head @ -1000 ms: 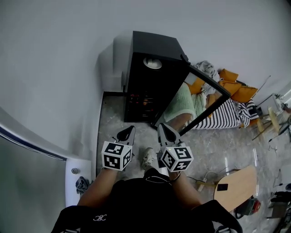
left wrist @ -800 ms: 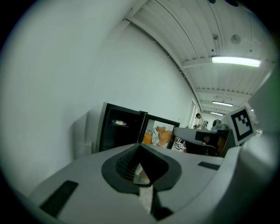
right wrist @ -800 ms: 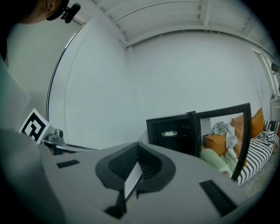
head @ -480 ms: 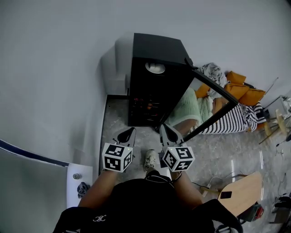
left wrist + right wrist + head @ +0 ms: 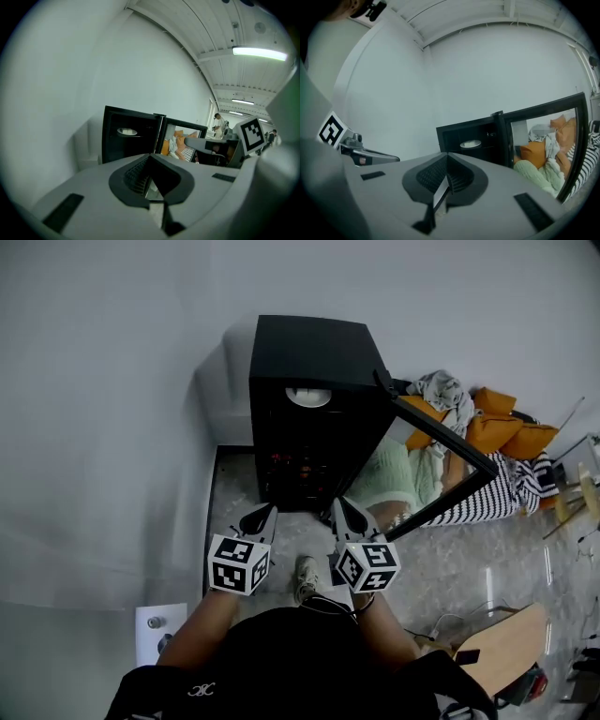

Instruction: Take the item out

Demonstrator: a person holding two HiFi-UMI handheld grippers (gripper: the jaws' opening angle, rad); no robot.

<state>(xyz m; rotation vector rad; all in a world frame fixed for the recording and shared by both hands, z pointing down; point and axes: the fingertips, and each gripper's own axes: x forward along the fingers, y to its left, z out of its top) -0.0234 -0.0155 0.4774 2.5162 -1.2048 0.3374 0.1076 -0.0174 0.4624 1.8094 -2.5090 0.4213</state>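
A black cabinet (image 5: 309, 343) stands on the marble floor (image 5: 234, 498) against the white wall, with its glass door (image 5: 441, 442) swung wide to the right. The item — a shallow white dish (image 5: 307, 397) — sits on the cabinet's upper shelf, about midway along it, and nothing touches it. Lower down, small reddish things (image 5: 295, 461) show in the dark interior, too small to make out. Both tongs are held low in front of the open cabinet, well apart from the dish. The left tongs (image 5: 260, 517) have their jaws together on nothing, and the right tongs (image 5: 347, 513) are likewise closed and empty. Beyond the door lie orange cushions (image 5: 502, 432) and striped bedding (image 5: 492, 495).
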